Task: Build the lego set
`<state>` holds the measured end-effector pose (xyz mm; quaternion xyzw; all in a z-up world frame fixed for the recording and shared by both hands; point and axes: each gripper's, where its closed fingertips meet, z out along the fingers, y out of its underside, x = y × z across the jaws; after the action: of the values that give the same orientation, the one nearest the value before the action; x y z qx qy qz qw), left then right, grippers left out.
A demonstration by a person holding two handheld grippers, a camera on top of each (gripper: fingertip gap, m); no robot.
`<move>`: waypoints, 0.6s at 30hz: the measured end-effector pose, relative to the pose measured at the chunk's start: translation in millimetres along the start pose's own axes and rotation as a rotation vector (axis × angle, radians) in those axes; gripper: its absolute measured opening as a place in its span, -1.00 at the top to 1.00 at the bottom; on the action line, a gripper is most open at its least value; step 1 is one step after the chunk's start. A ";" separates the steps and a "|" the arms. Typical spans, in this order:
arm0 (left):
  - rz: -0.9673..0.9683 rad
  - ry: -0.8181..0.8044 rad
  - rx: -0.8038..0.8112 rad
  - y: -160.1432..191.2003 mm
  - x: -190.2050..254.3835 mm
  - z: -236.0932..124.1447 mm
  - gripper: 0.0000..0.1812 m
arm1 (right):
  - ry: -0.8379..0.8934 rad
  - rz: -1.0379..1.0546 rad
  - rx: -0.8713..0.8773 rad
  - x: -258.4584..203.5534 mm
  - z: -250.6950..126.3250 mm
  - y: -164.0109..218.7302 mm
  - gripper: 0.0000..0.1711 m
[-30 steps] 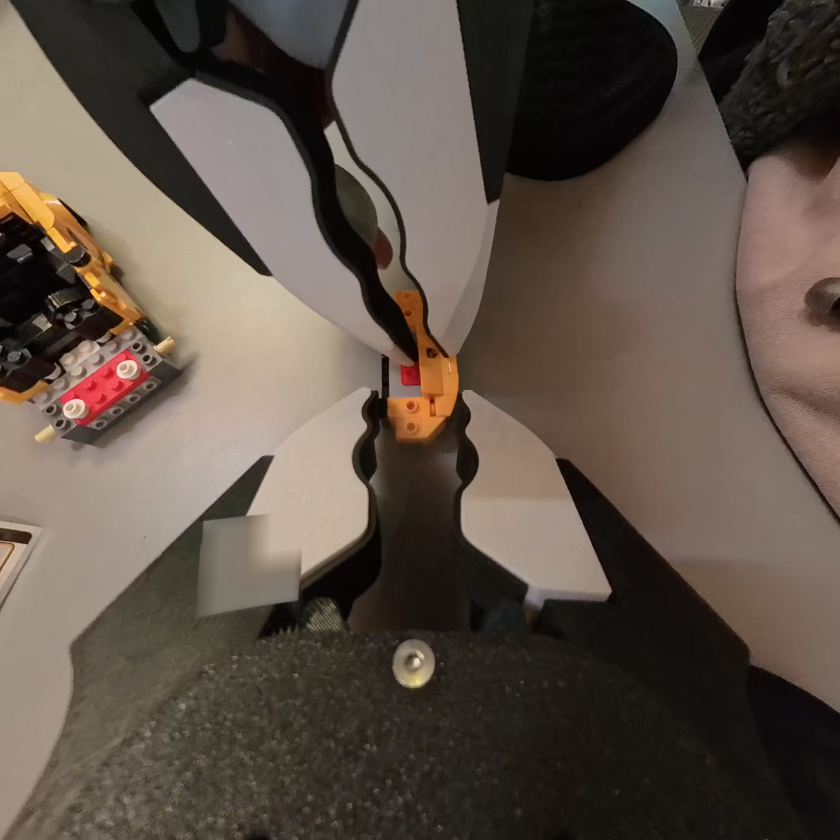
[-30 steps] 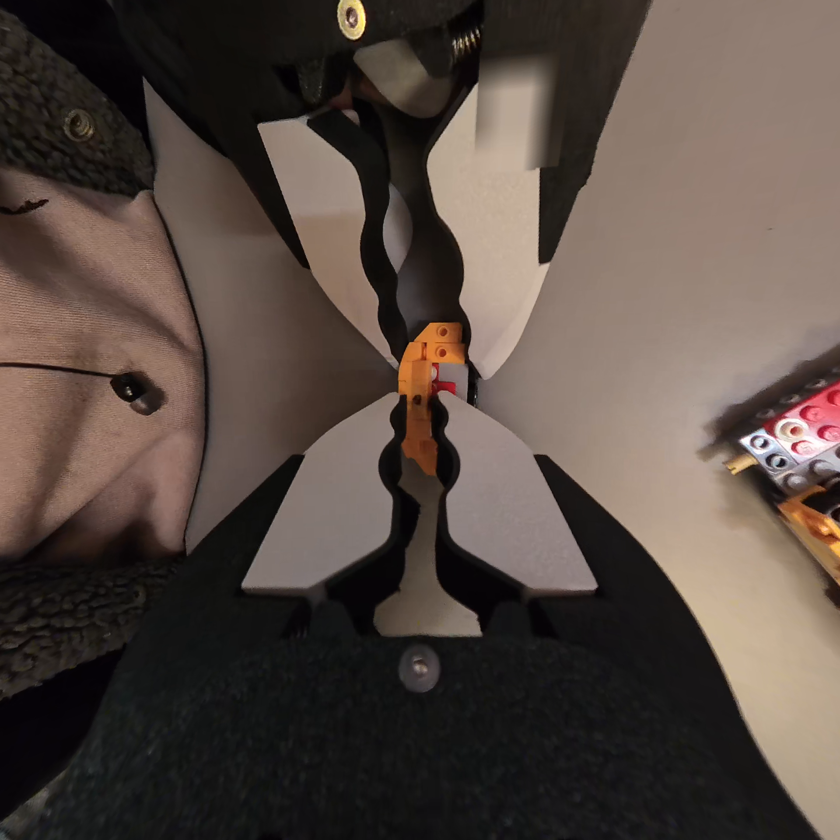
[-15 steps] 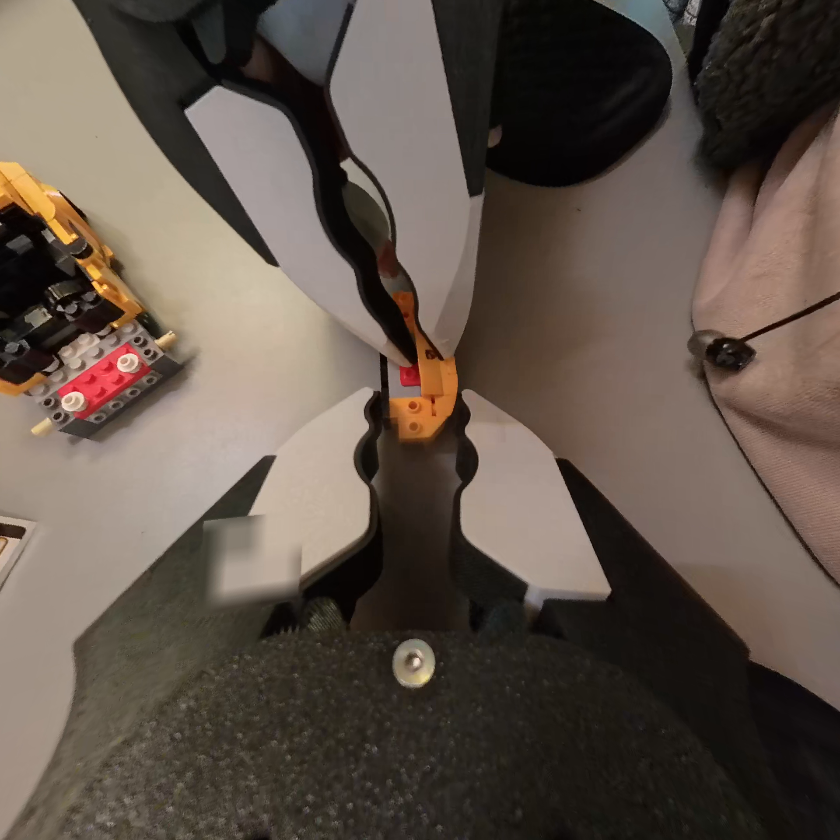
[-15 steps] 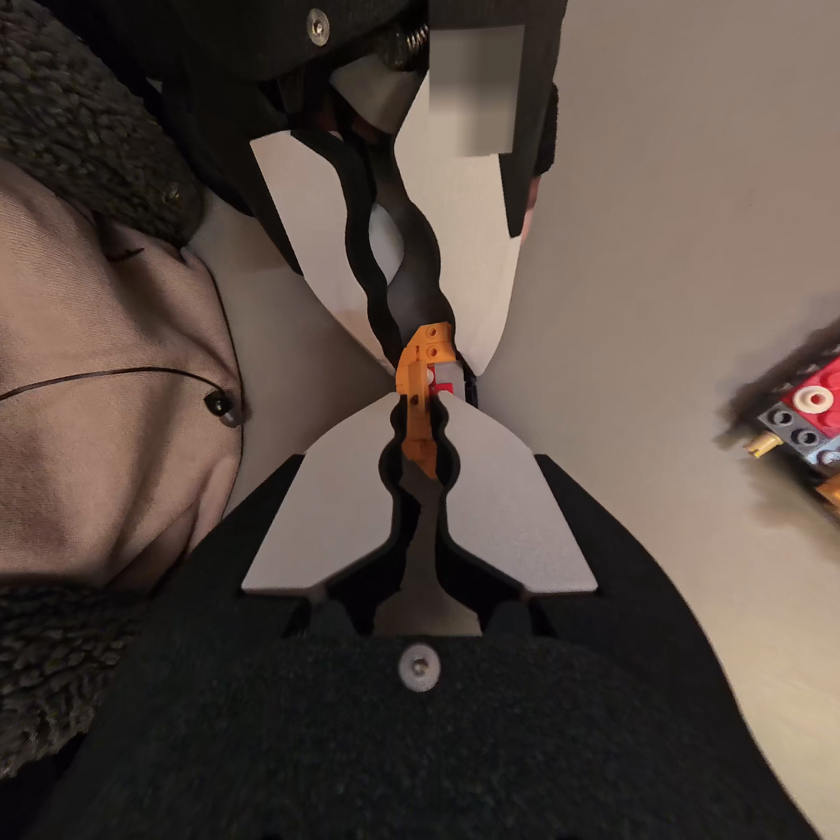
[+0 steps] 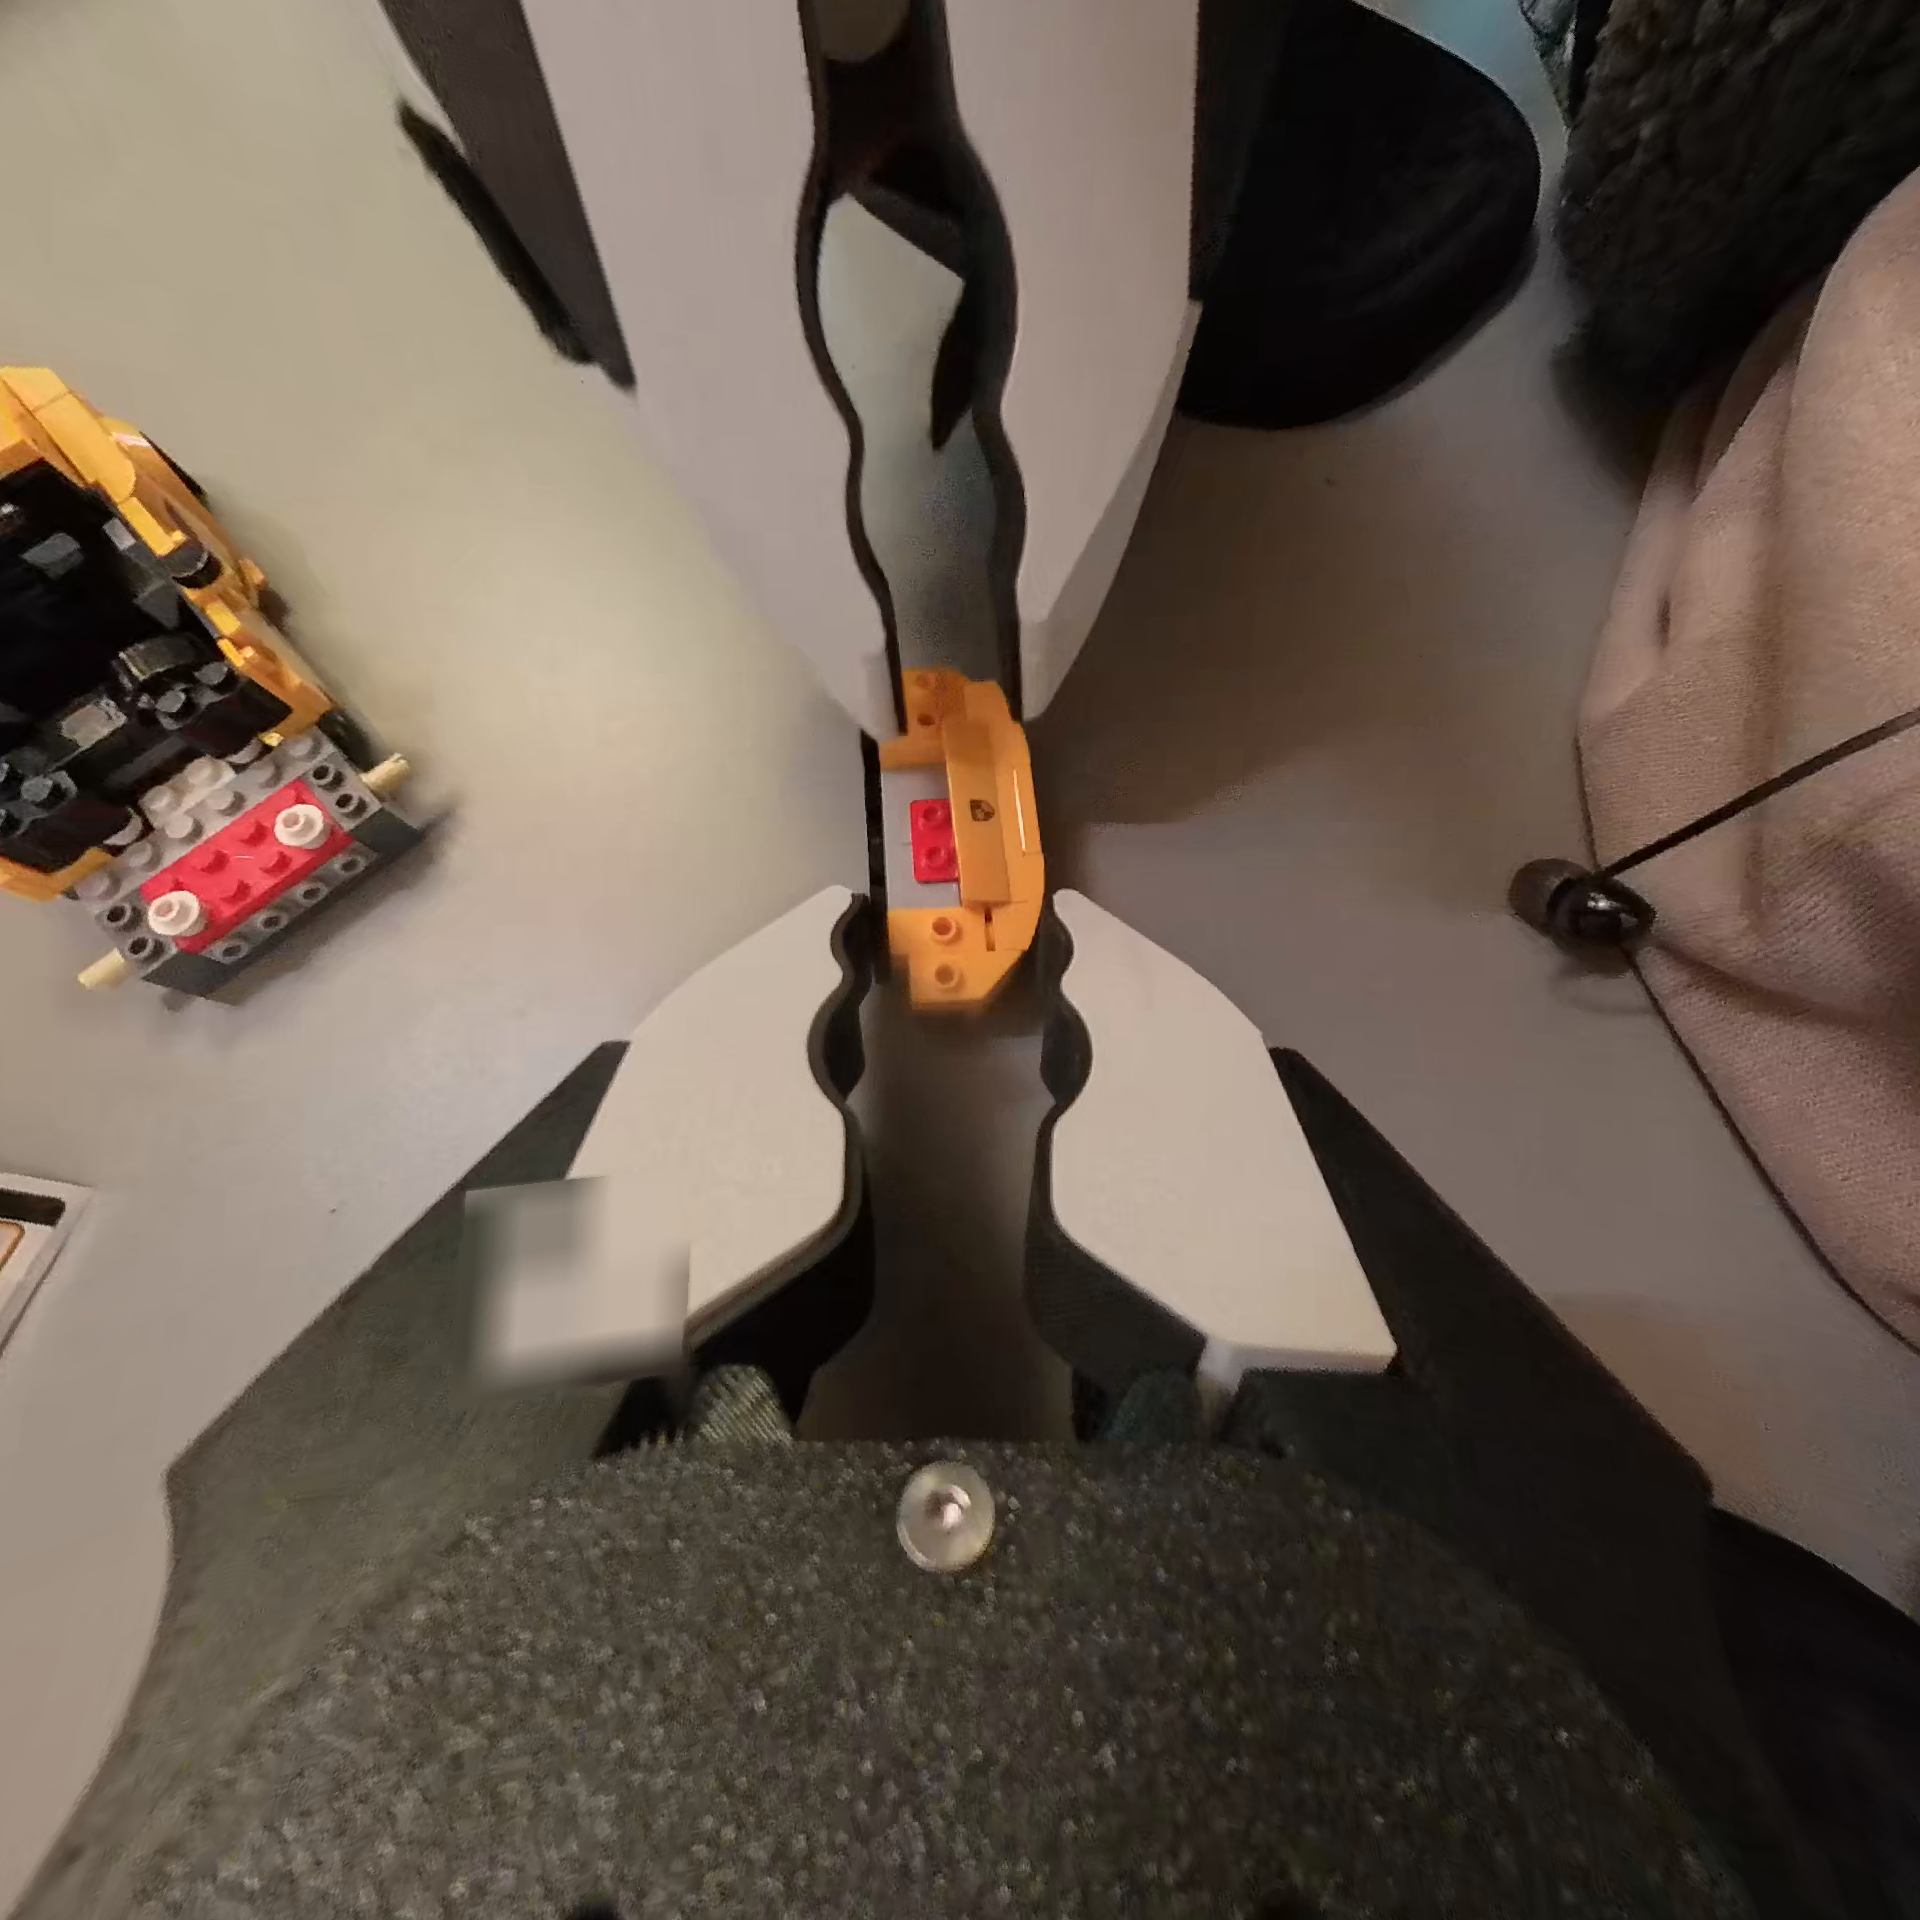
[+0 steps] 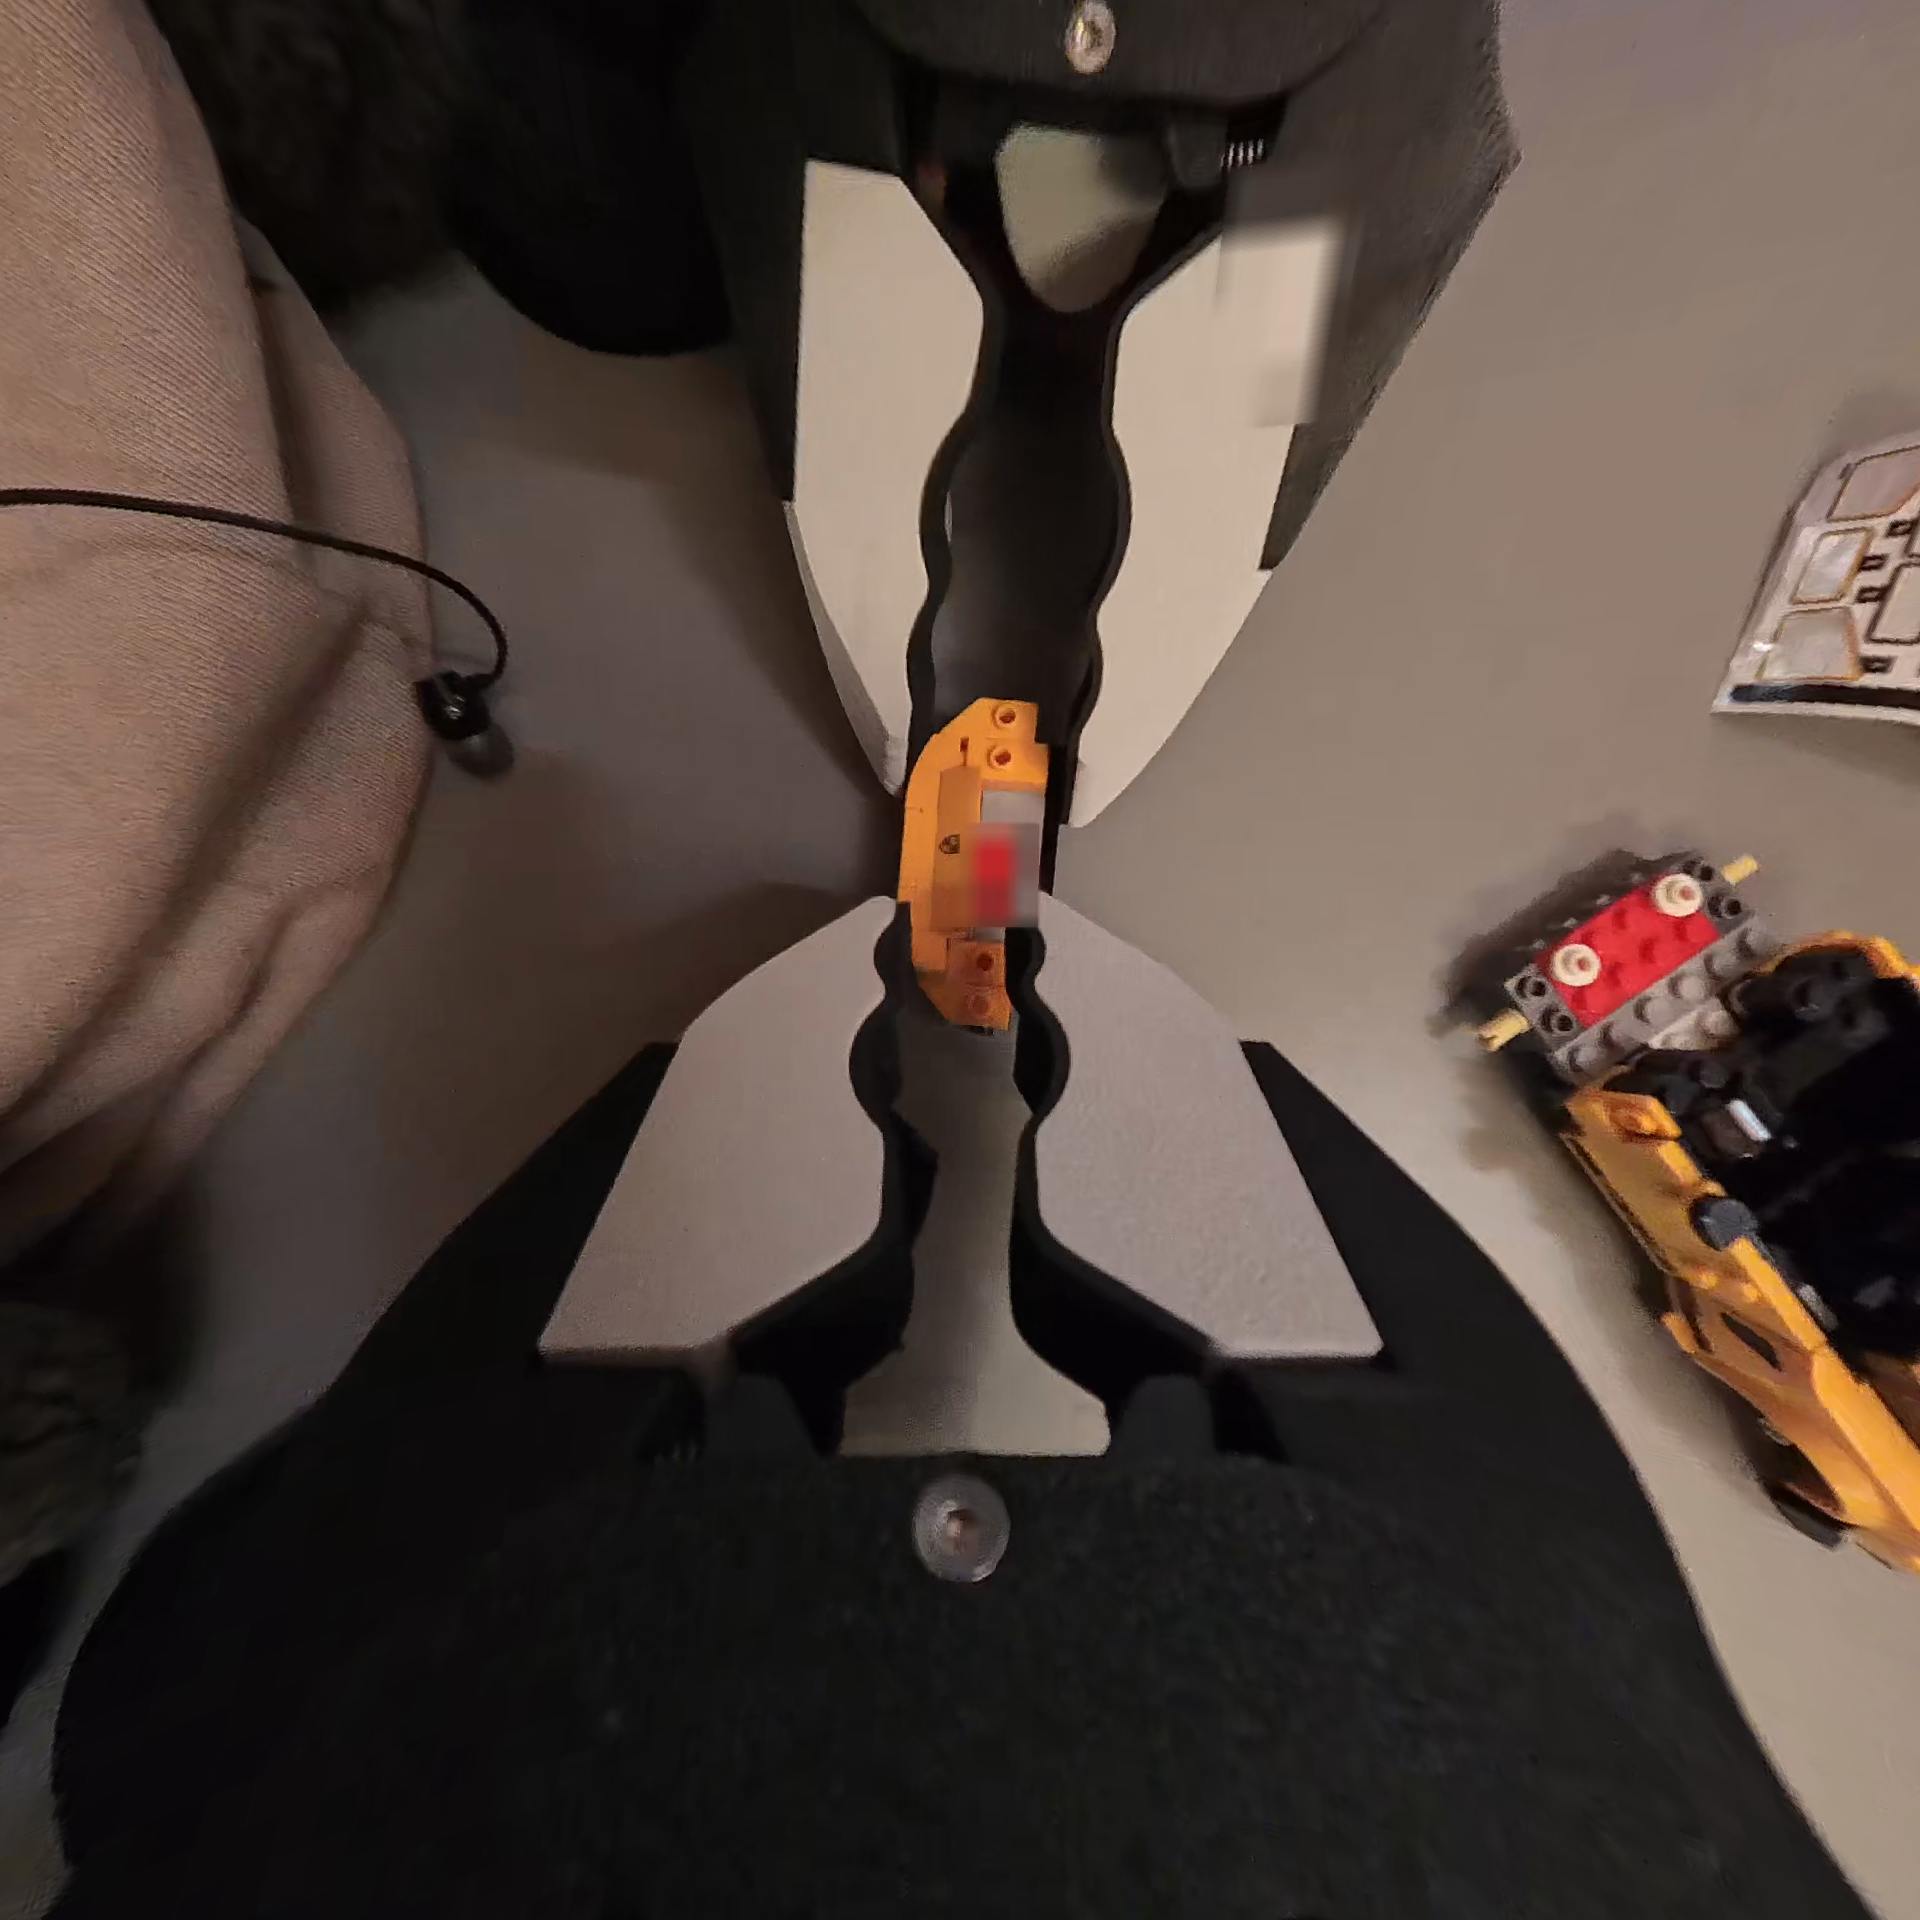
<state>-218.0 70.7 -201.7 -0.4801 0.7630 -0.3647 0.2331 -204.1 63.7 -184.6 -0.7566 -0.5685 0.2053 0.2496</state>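
Note:
A small orange lego sub-assembly (image 5: 971,831) with a grey plate and a red brick on it hangs above the table between both grippers. My left gripper (image 5: 951,914) is shut on its near end. My right gripper (image 5: 948,707) comes from the top of the left wrist view and is shut on its far end. In the right wrist view the same sub-assembly (image 6: 940,862) sits between my right gripper (image 6: 966,920) below and my left gripper (image 6: 982,790) above. The partly built orange and black lego car (image 5: 156,727) lies on the table, with its grey and red studded end towards the grippers.
The car also shows in the right wrist view (image 6: 1714,1091), at the right. A sticker sheet (image 6: 1839,592) lies beyond it. A person's beige garment (image 5: 1766,831) with a black drawstring toggle (image 5: 1579,914) hangs close on one side. The grey table (image 5: 520,520) lies below. Less than 4 cm separates the two grippers' tips.
The right gripper has swung from a tilted approach to straight opposite the left one. More of the sub-assembly's length now shows between the two. The car came further into the right view.

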 end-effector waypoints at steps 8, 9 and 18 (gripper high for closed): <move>0.001 0.004 -0.004 0.7 0.8 0.3 0.66 | -0.014 -0.007 0.026 -6.2 4.2 -0.9 0.83; -0.001 0.004 -0.003 0.5 0.7 0.2 0.66 | -0.012 0.000 0.025 -5.9 4.5 -0.4 0.84; 0.001 0.010 -0.017 2.7 2.0 1.4 0.64 | -0.007 -0.001 0.061 -12.4 3.7 0.5 0.83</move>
<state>-219.4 69.2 -204.7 -0.4798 0.7676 -0.3604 0.2254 -209.3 52.2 -187.5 -0.7476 -0.5631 0.2250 0.2709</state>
